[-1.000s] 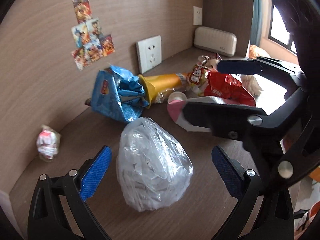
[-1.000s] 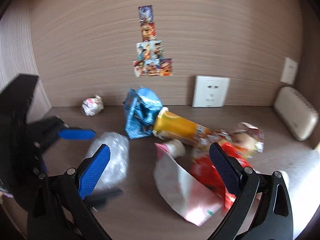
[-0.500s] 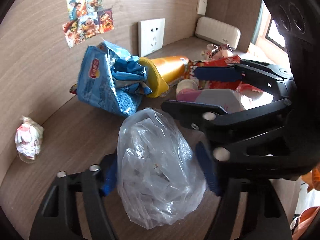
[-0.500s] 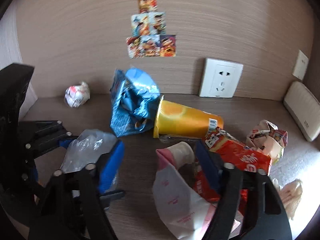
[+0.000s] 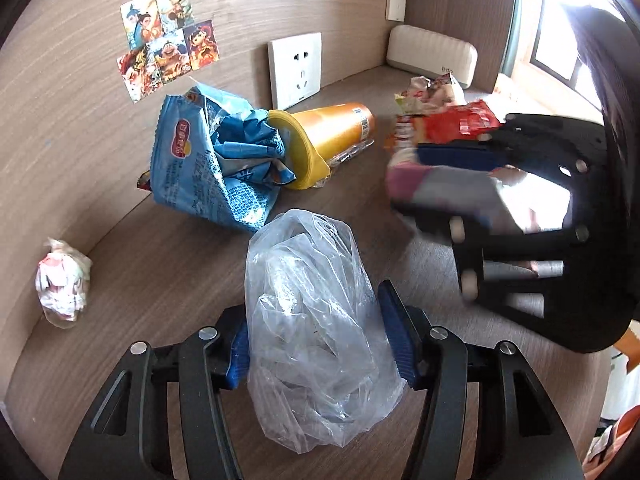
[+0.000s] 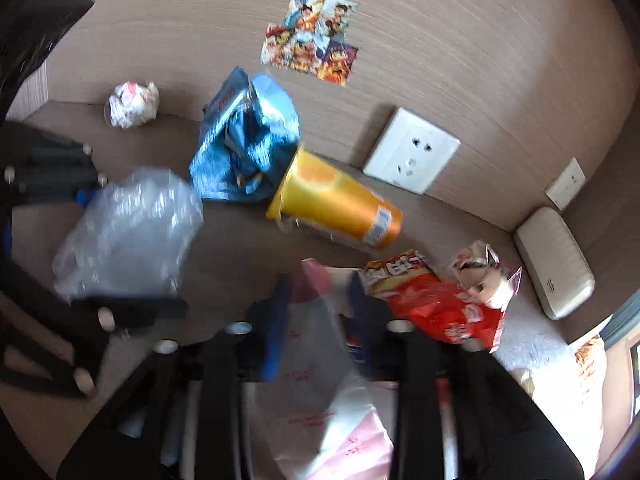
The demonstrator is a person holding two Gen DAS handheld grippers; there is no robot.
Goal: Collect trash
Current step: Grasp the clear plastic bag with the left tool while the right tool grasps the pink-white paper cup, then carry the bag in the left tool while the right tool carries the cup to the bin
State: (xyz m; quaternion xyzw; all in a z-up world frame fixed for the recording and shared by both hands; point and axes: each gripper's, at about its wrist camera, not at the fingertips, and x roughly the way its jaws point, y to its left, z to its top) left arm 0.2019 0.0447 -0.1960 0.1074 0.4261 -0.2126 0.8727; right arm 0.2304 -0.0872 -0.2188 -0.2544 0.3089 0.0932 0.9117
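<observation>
Trash lies strewn over the wooden surface (image 5: 168,264) around an orange cup (image 5: 332,136) on its side. The left tool (image 5: 316,340) has just been closing, and its blue pads now pinch a clear bag (image 5: 316,320), which sits in front of the cup. The right tool (image 6: 320,320) has likewise been narrowing and clamps a pink-and-white pouch (image 6: 316,344) just right of the cup. A blue bag (image 5: 212,164) touches the cup's mouth; a red wrapper (image 6: 436,304) lies beyond the pouch; a paper wad (image 5: 60,284) sits far left.
</observation>
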